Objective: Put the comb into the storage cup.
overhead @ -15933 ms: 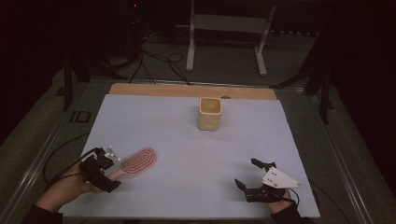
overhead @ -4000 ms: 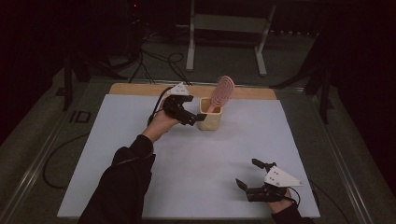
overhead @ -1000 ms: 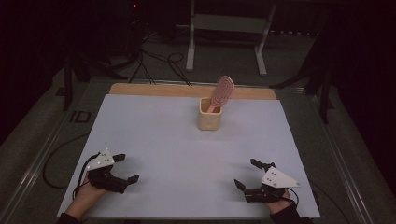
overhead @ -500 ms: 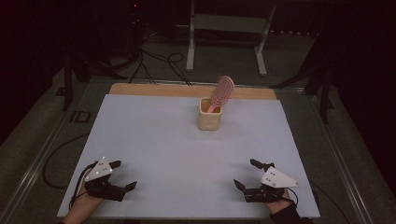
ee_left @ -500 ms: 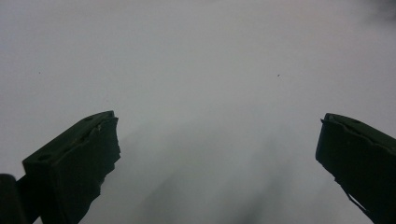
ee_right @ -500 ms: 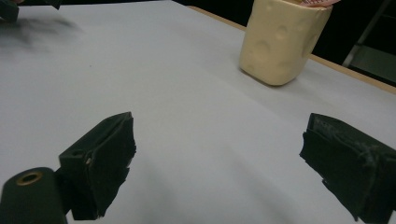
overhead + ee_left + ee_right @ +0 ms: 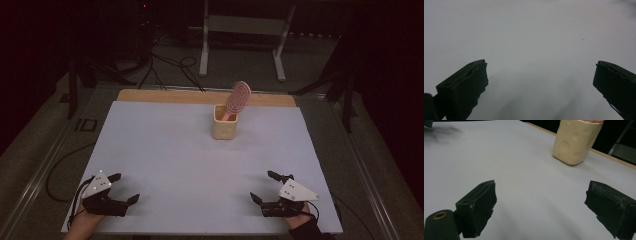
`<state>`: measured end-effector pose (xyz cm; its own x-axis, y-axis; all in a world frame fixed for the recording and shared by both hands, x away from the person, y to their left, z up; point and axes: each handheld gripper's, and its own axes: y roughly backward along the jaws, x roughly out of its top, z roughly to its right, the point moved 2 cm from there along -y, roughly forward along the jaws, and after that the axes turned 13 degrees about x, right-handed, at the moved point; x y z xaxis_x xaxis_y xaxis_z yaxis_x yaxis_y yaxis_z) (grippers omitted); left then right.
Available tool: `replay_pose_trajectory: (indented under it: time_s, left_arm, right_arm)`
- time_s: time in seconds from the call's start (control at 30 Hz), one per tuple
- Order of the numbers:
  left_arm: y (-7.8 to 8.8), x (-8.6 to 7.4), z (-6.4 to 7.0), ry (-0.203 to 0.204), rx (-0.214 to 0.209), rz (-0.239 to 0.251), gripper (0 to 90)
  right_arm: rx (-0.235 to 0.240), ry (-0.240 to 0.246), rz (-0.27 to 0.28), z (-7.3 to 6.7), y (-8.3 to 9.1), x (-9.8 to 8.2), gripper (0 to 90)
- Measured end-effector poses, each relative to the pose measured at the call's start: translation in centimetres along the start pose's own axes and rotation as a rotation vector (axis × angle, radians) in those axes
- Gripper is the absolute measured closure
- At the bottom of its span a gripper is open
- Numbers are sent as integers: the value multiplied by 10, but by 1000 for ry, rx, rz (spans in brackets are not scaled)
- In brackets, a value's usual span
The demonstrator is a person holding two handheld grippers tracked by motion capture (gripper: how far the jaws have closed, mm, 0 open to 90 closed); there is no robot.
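A pink hairbrush (image 7: 237, 99) stands handle-down in a cream cup (image 7: 224, 123) at the far middle of the white table; the cup (image 7: 576, 142) also shows ahead in the right gripper view. My left gripper (image 7: 125, 188) rests open near the front left corner, its jaws (image 7: 541, 82) spread wide over bare white surface. At the front right, my right gripper (image 7: 263, 186) is open too, with nothing between its jaws (image 7: 541, 207).
The white tabletop (image 7: 165, 150) has a wooden strip (image 7: 175, 96) along its far edge. Beyond it stand a metal stand (image 7: 240, 30) and cables (image 7: 165, 65) on the dark floor. A cable (image 7: 57, 170) trails off the left side.
The left gripper, which carried the hairbrush from the table into the cup and let go, has drawn back to the front left corner. The right gripper has stayed still.
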<state>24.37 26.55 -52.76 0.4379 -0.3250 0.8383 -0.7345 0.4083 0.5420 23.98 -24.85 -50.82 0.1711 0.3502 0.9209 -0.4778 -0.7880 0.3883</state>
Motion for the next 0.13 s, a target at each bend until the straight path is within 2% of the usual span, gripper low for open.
replay_pose_trajectory:
  time_s: [0.13]
  left_arm:
    - [1, 0, -1, 4, 7, 9, 0]
  right_arm:
    - [2, -1, 0, 0, 0, 0, 93]
